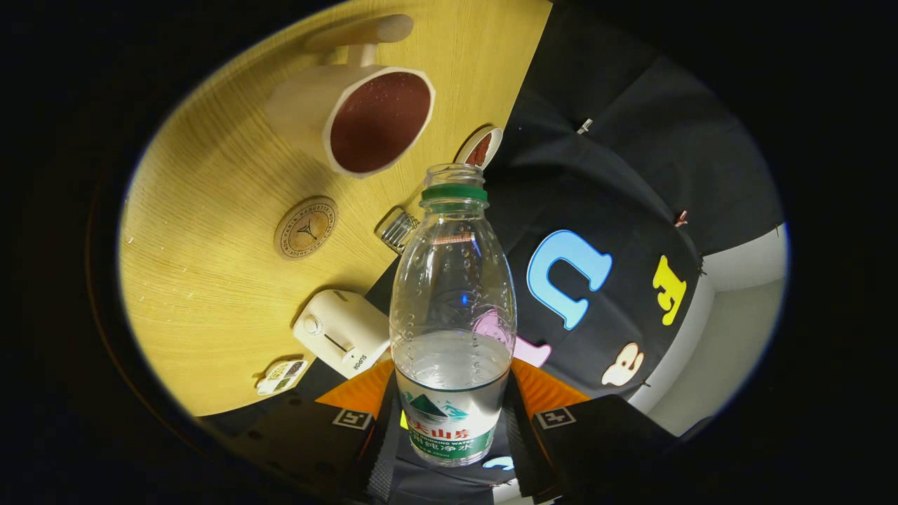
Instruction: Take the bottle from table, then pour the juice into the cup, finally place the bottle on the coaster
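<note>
Gripper View: Bottle Held, Cup and Coaster Beyond

Gripper view, as I read it from my remote station. My gripper (452, 421) has both fingers (351, 421) pressed against the lower sides of the bottle (452, 315), one on each flank of its labelled base, so the tongs are clamped on the bottle. The bottle is clear plastic with a green neck ring and no cap on its mouth. A clear liquid fills roughly its lower third, and its surface sits level across the bottle body. The bottle runs straight ahead from between the fingers toward twelve o'clock.

The wooden table (203, 280) appears tilted in this view. Taking the bottle's mouth as centre, I note the following:
- The cup (365, 119), cream outside and dark red inside, lies at eleven o'clock, apart from the bottle, its opening turned toward the camera.
- The round wooden coaster (306, 227) lies at nine o'clock, bare on the table and well apart from the bottle.
- A small glass jar (400, 229) sits between coaster and bottle neck, just beside the bottle.
- A small dish (481, 146) with a dark inside shows just past the mouth at one o'clock.
- A cream appliance (342, 330) rests at seven o'clock, near the left finger, with a small patterned item (282, 375) beside it.
</note>
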